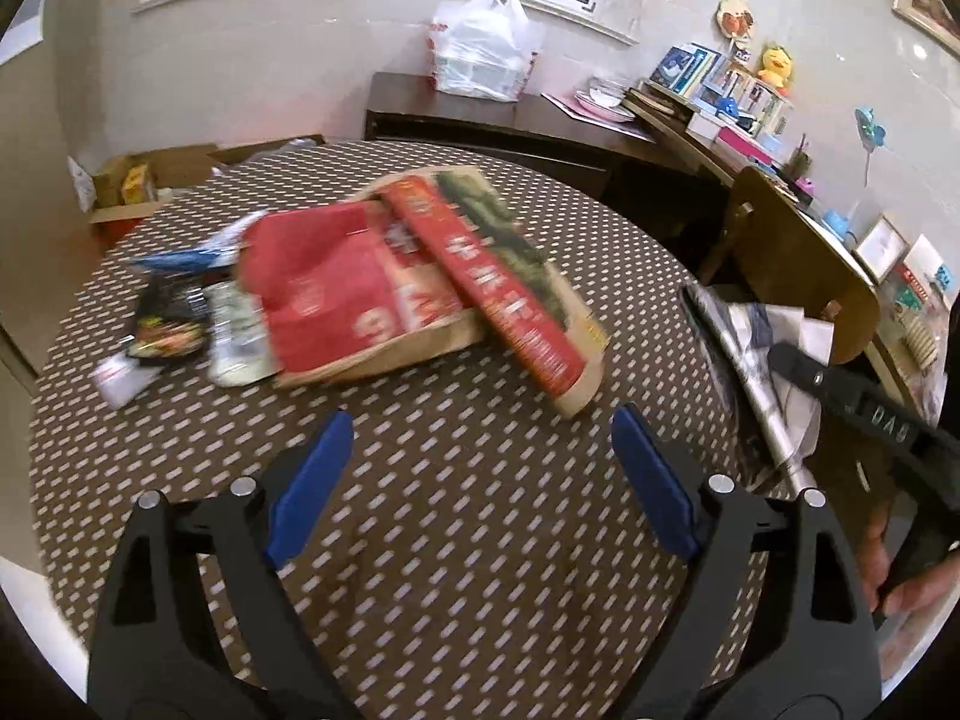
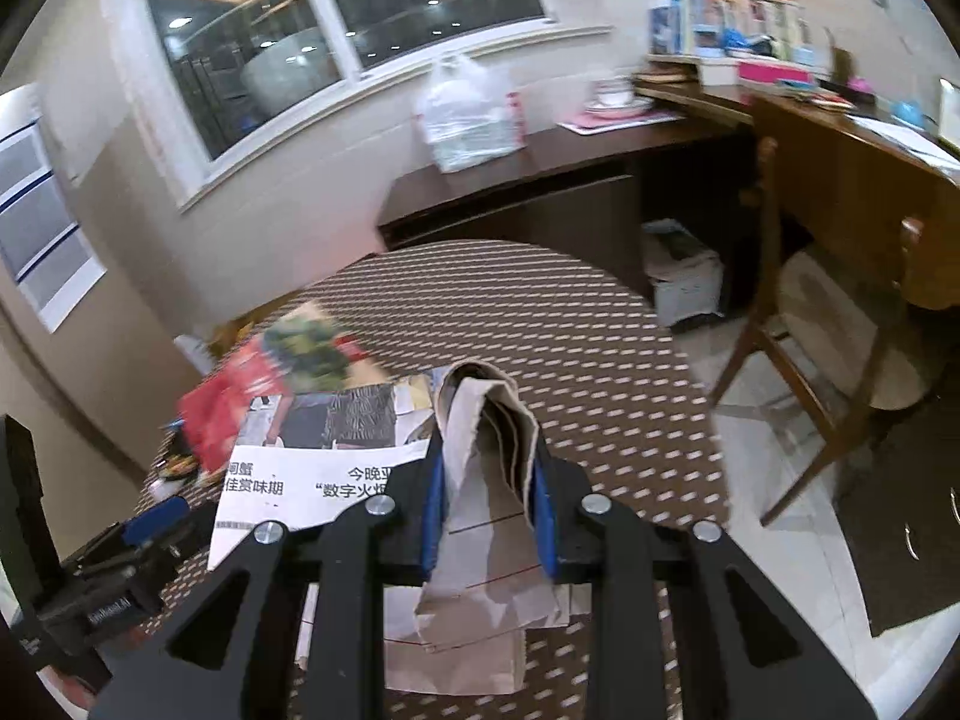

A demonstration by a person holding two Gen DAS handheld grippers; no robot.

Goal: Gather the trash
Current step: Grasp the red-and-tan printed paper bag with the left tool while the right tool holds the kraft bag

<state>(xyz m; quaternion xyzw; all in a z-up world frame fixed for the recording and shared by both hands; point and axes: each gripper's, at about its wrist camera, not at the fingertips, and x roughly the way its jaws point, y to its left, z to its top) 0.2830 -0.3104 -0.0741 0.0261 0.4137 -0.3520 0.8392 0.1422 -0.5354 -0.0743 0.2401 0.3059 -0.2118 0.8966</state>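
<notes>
A red and brown paper bag (image 1: pixel 408 288) lies flat in the middle of the round table (image 1: pixel 480 540). Several wrappers lie left of it, among them a black snack packet (image 1: pixel 168 324) and a pale packet (image 1: pixel 237 330). My left gripper (image 1: pixel 483 417) hovers open over bare cloth in front of the bag, with nothing between its blue pads. My right gripper (image 2: pixel 487 456) is shut on a folded wad of brown paper (image 2: pixel 486 414), and a newspaper sheet (image 2: pixel 312 468) hangs with it. The left wrist view shows that gripper (image 1: pixel 798 366) and its paper (image 1: pixel 750 348) at the table's right edge.
A wooden chair (image 2: pixel 840 312) stands right of the table. A dark sideboard (image 1: pixel 480 114) behind carries a white plastic bag (image 1: pixel 480 48). A cluttered desk (image 2: pixel 840 138) with books and toys runs along the right wall. An open cardboard box (image 1: pixel 138 180) sits on the floor, far left.
</notes>
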